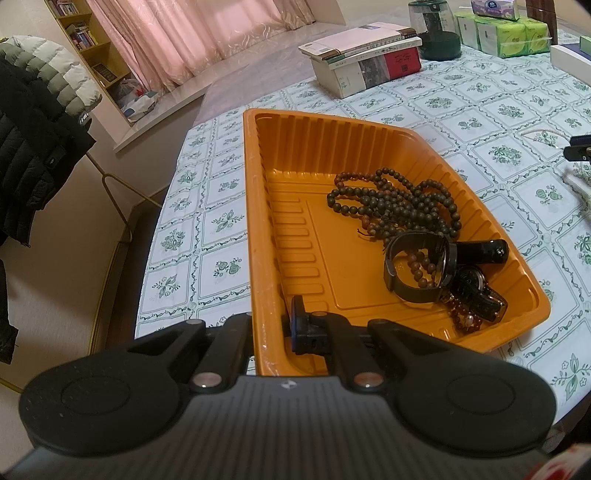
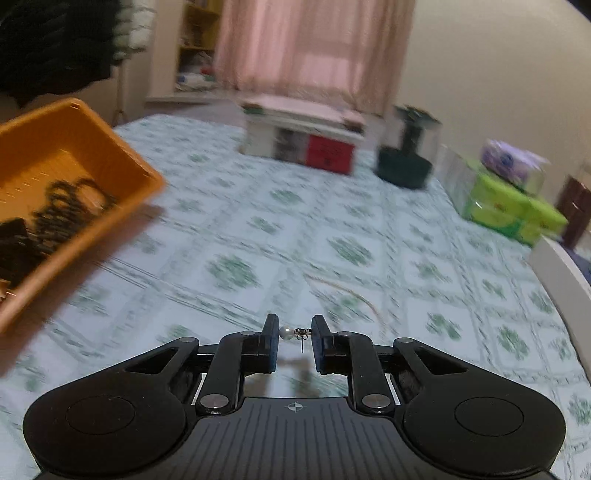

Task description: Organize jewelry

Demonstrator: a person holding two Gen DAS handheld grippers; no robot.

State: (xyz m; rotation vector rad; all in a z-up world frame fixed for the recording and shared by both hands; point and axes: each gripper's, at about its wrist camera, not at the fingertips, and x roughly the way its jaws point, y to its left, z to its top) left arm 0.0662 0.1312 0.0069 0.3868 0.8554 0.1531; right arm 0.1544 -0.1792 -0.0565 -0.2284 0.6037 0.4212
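Note:
An orange plastic tray [image 1: 295, 229] lies on the patterned tablecloth. It holds dark bead strands [image 1: 391, 199], a black watch [image 1: 417, 269] and red beads [image 1: 461, 317]. My left gripper [image 1: 271, 328] is shut on the tray's near left wall, one finger inside, one outside. My right gripper [image 2: 294, 334] is shut on a pearl earring [image 2: 291, 333], held above the cloth to the right of the tray [image 2: 110, 177]. A thin pale chain [image 2: 354, 295] lies on the cloth ahead of it. The right wrist view is blurred.
A stack of books [image 1: 365, 59] and a dark glass jar [image 1: 436, 29] stand at the far side. Green tissue packs [image 1: 506, 33] sit far right. The table edge [image 1: 162, 221] runs left of the tray. A white box [image 2: 561, 266] lies at right.

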